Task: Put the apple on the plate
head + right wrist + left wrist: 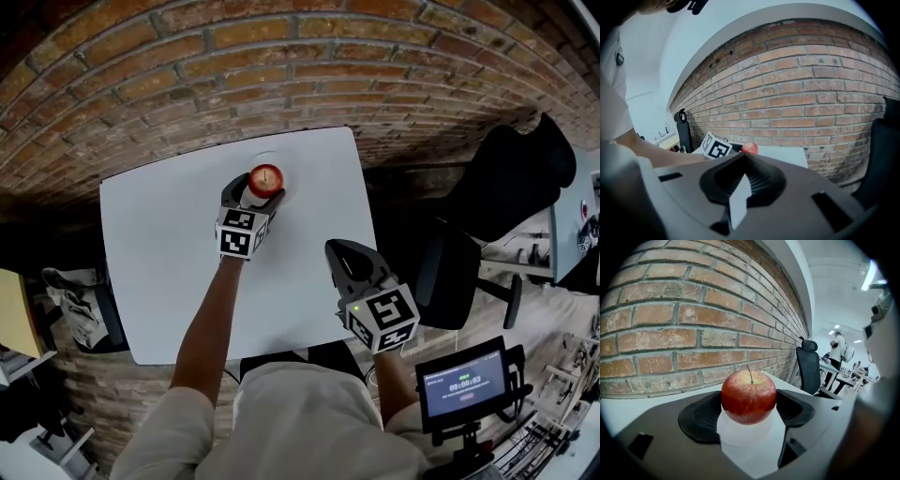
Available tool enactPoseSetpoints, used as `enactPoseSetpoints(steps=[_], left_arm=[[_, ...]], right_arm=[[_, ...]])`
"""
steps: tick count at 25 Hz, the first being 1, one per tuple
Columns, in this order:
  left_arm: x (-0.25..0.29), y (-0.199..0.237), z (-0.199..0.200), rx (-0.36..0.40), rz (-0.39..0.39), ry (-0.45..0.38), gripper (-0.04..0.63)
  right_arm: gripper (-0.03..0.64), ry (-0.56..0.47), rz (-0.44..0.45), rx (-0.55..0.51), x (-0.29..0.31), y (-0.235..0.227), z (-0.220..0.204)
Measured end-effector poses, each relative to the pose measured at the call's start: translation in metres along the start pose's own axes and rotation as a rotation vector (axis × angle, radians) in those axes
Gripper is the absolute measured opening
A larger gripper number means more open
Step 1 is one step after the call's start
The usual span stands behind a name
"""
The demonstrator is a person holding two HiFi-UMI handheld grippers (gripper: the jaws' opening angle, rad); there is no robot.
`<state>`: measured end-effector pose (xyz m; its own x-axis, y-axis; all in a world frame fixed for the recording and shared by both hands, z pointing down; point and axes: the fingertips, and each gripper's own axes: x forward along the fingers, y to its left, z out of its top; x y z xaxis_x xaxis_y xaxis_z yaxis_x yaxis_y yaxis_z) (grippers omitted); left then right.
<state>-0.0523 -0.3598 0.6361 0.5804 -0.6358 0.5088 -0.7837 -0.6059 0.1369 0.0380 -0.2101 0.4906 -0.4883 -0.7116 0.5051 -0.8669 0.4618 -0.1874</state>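
Note:
A red apple (265, 178) with a short stem sits between the jaws of my left gripper (255, 189), low over a small white plate (269, 157) at the far middle of the white table (159, 253). In the left gripper view the apple (749, 397) fills the gap between both black pads (701, 418), with the plate (745, 437) right beneath it; I cannot tell whether it rests on the plate. My right gripper (343, 249) hangs at the table's right edge, shut and empty. Its own view shows the apple (749, 148) far off.
A brick wall (281, 66) runs close behind the table. A black office chair (492, 206) stands to the right, and a small screen on a stand (466, 382) is at the lower right. Bags lie on the floor at the left (70, 291).

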Motion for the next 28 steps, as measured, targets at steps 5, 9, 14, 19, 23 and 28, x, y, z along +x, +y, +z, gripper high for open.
enactPoseSetpoints(steps=[5,9,14,19,23,28], left_arm=[[0.013,0.000,-0.007,0.005,0.014,0.016,0.370],[0.023,0.007,-0.012,0.004,0.031,0.025,0.370],[0.030,0.018,-0.018,-0.012,0.064,0.033,0.371],[0.033,0.019,-0.022,-0.022,0.062,0.039,0.371],[0.036,0.021,-0.026,-0.032,0.074,0.035,0.371],[0.035,0.021,-0.028,-0.043,0.090,0.033,0.371]], right_arm=[[0.003,0.016,0.008,0.014,0.002,-0.005,-0.007],[0.003,0.027,0.018,0.016,0.004,-0.003,-0.012],[0.003,0.049,0.018,0.027,0.003,-0.004,-0.021],[0.003,0.058,0.016,0.026,0.004,-0.006,-0.025],[0.003,0.059,0.013,0.023,0.003,-0.007,-0.026],[0.003,0.062,0.016,0.023,0.002,-0.007,-0.028]])
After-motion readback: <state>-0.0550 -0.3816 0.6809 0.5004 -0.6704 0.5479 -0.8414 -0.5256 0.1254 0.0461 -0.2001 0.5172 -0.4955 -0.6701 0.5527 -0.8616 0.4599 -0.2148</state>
